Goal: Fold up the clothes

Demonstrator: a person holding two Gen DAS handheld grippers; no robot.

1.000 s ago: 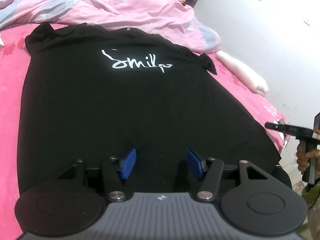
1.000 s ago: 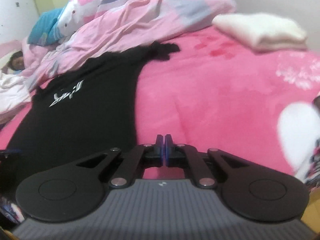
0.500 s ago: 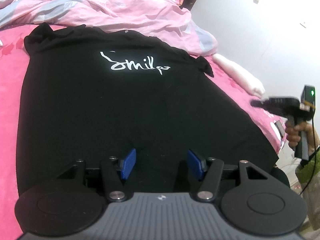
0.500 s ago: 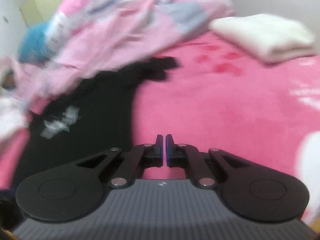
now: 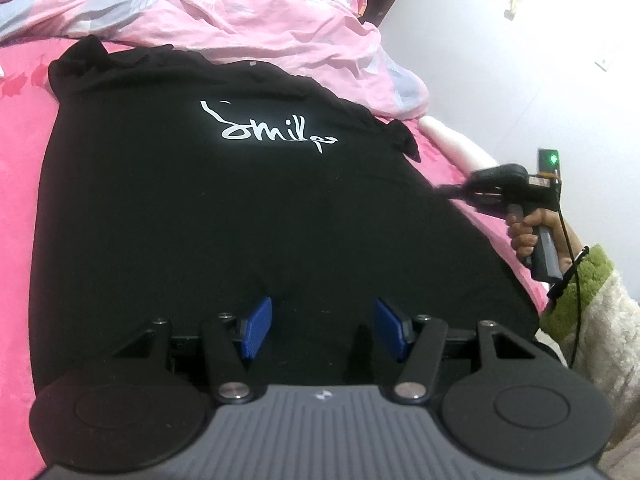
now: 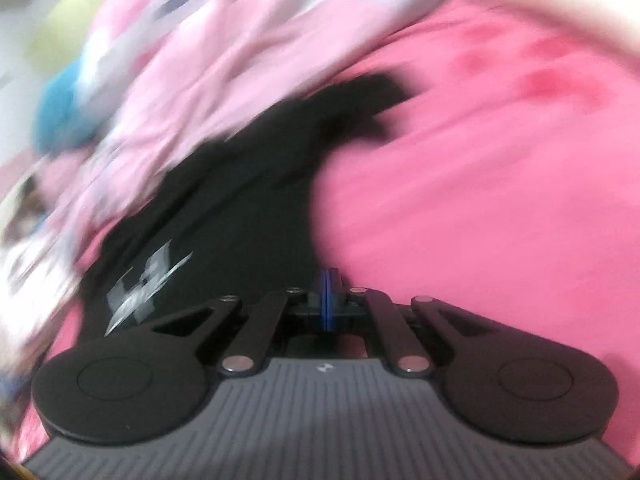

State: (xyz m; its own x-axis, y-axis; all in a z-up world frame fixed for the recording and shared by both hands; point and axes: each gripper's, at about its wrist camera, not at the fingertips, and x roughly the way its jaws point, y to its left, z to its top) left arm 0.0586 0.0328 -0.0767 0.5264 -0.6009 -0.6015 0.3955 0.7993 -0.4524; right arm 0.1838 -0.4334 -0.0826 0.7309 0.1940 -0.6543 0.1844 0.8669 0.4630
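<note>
A black T-shirt [image 5: 248,216] lies flat on the pink bed [image 5: 20,200], spread out ahead of the left gripper [image 5: 322,329]. Its blue fingers [image 5: 256,326] are apart with nothing pinched. The right gripper [image 6: 327,300] has its fingers pressed together and empty, right at the shirt's side edge. There are no boxes or baskets.

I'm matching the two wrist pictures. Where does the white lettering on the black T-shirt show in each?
Left wrist view: white lettering sits upper centre, sharp, on the black T-shirt.
Right wrist view: lettering sits lower left, blurred and slanted.
Shared landmark: the shirt's bunched sleeve against the pink bedsheet.
</note>
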